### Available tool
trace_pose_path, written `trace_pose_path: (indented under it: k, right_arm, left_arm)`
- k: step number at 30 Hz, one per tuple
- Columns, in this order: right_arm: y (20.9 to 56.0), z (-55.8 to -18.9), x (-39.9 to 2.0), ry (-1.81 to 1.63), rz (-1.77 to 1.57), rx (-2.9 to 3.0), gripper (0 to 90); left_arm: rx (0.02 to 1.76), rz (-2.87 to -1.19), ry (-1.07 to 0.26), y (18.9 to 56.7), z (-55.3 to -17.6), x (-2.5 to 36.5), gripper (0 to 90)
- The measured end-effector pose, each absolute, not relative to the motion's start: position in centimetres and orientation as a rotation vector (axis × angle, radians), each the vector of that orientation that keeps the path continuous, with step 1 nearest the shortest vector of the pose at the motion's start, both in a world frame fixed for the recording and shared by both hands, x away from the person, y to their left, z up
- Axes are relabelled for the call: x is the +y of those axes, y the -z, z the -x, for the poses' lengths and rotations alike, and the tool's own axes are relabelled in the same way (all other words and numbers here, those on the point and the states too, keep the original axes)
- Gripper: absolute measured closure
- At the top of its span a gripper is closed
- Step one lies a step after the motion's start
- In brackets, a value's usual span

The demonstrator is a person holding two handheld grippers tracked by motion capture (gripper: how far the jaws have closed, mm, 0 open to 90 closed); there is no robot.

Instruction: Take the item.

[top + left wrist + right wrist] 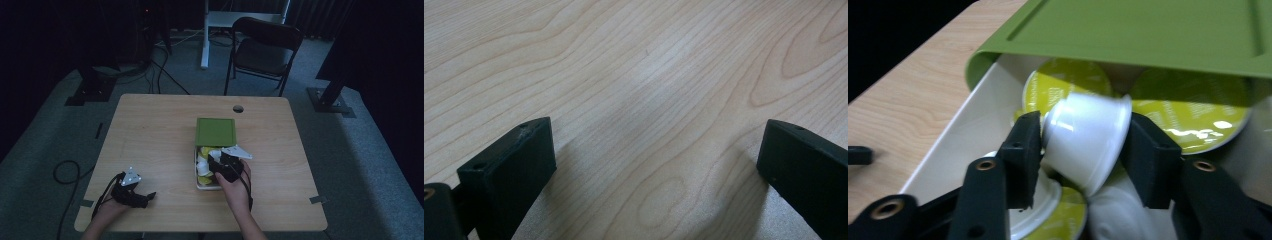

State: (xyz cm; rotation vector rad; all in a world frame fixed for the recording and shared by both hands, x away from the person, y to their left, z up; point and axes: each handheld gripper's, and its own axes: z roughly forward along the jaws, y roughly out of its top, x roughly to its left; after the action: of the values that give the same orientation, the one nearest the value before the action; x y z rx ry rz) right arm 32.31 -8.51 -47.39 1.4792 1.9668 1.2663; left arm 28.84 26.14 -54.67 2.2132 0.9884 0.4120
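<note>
White capsule (1087, 137) clamped sideways between right gripper (1083, 145) jaws inside the box (955, 142).

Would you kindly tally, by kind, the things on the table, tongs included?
Capsules: at least 4 in sight; more may lie under the lid
Green lid: 1
White box: 1
Tongs: 2, left tongs open, right tongs gripping one capsule
Total: at least 8

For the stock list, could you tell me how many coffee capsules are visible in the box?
5: one capsule in the right gripper, two lime foil lids behind, two low at front. The green lid may hide more.
</note>
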Motion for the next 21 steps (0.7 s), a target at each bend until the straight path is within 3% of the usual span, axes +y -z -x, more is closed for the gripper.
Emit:
trace_pose_path:
  k: [21]
  right_arm:
    - [47.07, -31.76, -9.25, -1.339, -1.427, 1.977, 57.8]
  left_arm:
    - [0.989, -2.213, -0.412, 54.67, -28.83, 26.13, 2.3]
